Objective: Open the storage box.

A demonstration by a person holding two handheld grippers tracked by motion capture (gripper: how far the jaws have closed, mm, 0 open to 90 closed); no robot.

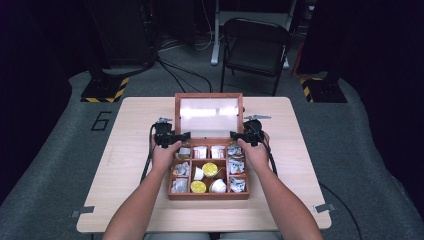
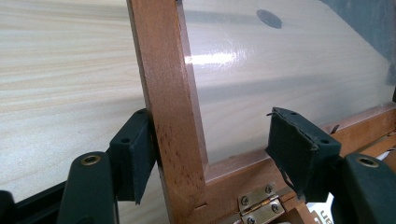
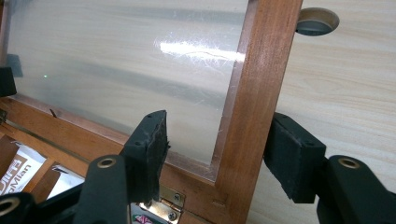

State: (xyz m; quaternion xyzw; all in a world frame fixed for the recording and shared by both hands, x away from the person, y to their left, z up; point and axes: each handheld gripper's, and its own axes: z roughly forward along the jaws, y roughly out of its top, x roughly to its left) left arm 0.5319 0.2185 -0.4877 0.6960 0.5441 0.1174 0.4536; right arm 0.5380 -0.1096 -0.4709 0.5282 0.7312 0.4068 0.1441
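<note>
Box: a wooden box [image 1: 208, 172] sits on the table, toward its near half, with divided compartments holding sachets and small cups with yellow lids.
Lid: the lid [image 1: 209, 114] stands upright at the box's far edge, a wooden frame around a clear pane; brass hinges [image 2: 258, 205] join it to the box.
Left gripper: the left gripper [image 1: 181, 137] is at the lid's left post, just above the box's far left corner. In the left gripper view the jaws straddle that post; one pad lies against its outer face, the other stands well clear over the pane, so nothing is clamped.
Right gripper: the right gripper [image 1: 237, 135] is at the lid's right post. In the right gripper view its jaws stand apart on either side of the post; whether the outer pad touches the wood I cannot tell, and the inner one is clear of it.
Table: the table [image 1: 135, 120] is pale wood grain, bare around the box, with a round hole [image 3: 317, 21] beyond the lid's right post.
Room: grey floor beyond the table, a black folding chair [image 1: 256, 47] behind the lid, dark curtains at both sides, yellow-black striped stand bases [image 1: 105, 90] and cables on the floor.
</note>
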